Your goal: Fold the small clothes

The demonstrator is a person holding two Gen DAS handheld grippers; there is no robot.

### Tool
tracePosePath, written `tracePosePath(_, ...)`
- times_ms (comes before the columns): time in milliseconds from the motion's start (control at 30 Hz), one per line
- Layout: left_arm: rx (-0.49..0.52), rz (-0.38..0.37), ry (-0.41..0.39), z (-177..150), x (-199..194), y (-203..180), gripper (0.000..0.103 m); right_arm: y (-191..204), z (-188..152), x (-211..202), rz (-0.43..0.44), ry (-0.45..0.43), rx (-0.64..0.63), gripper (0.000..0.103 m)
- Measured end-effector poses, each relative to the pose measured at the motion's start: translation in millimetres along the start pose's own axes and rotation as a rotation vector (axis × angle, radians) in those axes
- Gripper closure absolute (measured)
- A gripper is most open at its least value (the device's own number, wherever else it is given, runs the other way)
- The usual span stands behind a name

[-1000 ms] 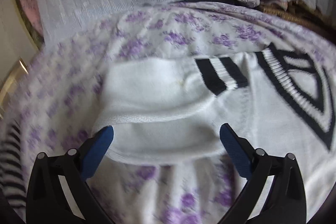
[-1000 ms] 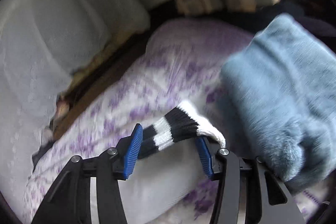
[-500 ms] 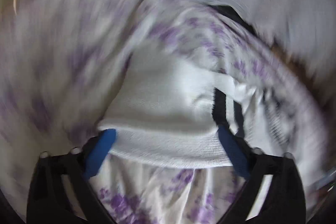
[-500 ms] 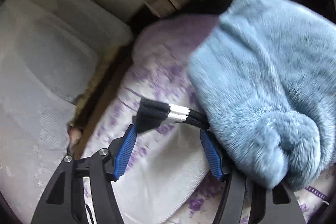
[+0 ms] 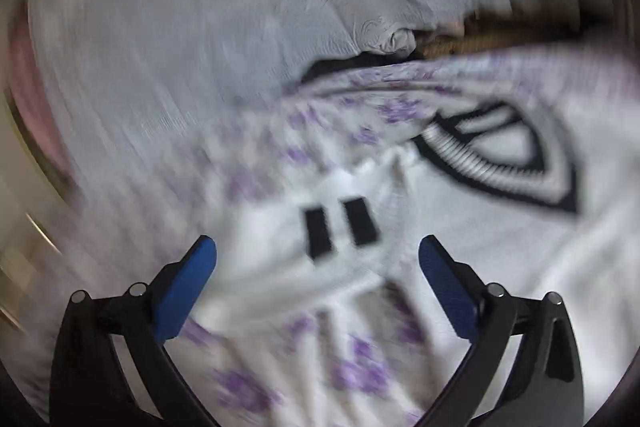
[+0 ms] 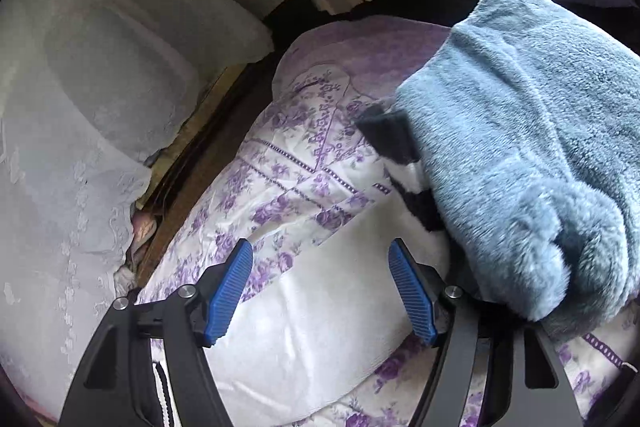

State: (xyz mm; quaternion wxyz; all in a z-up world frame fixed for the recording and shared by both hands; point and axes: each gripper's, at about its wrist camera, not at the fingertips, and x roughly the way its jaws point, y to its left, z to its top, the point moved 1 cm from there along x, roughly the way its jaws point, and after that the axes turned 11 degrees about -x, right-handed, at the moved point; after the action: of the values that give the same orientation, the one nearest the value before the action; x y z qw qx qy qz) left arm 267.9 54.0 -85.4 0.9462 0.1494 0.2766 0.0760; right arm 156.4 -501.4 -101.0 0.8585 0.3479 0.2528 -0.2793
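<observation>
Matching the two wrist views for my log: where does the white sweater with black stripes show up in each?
Left wrist: white sweater fills centre to right, just past the open left gripper.
Right wrist: it lies low and centre, between the fingers of the open right gripper, cuff against the blue blanket.
Shared landmark: purple flowered sheet.

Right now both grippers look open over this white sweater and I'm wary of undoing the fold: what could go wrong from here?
1. The black-and-white striped cuff lies against the fluffy blue blanket; pulling the sleeve could drag the blanket along.
2. The left gripper is open over the white knit sweater, but its view is blurred, so a pinch might also catch the purple floral sheet.
</observation>
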Motion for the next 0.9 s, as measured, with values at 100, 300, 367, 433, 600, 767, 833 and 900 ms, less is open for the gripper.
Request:
tracePosePath(100,0.201,0.133,-0.014,-10.6,25.1,-32.2,0.004,4.4,-7.7,-3.0,-0.005,0.012,-0.027,0.032)
tracePosePath(300,0.074,0.001,0.148,-5.8,72.8,-12.8,0.034,24.1,-17.3,-11.1,0.029,0.020,-0.104,0.031)
tracePosePath(367,-0.093,-0.121,0.263,-4.9,86.4,18.8,0.077,30.2,-19.2,-10.9,0.038,0.026,-0.123,0.031)
tracePosePath(433,-0.297,-0.206,0.327,-10.3,95.7,68.2,0.086,34.5,-20.3,-11.2,0.053,0.033,-0.139,0.031)
tracePosePath(600,-0.727,-0.024,0.320,-36.8,90.7,208.3,0.087,40.4,-19.1,-17.4,0.060,0.019,-0.164,0.031)
tracePosePath(767,-1.253,0.225,0.439,-119.2,72.5,309.9,0.011,20.7,-12.4,-17.9,-0.030,-0.013,-0.108,0.028)
tracePosePath(833,-1.322,0.216,0.427,-127.4,67.0,316.4,0.012,0.0,-3.0,-17.0,-0.048,-0.036,-0.035,0.028)
tracePosePath(900,-1.278,0.168,0.395,-114.0,65.6,315.0,0.011,-27.9,6.2,-23.2,-0.036,-0.080,0.085,0.034)
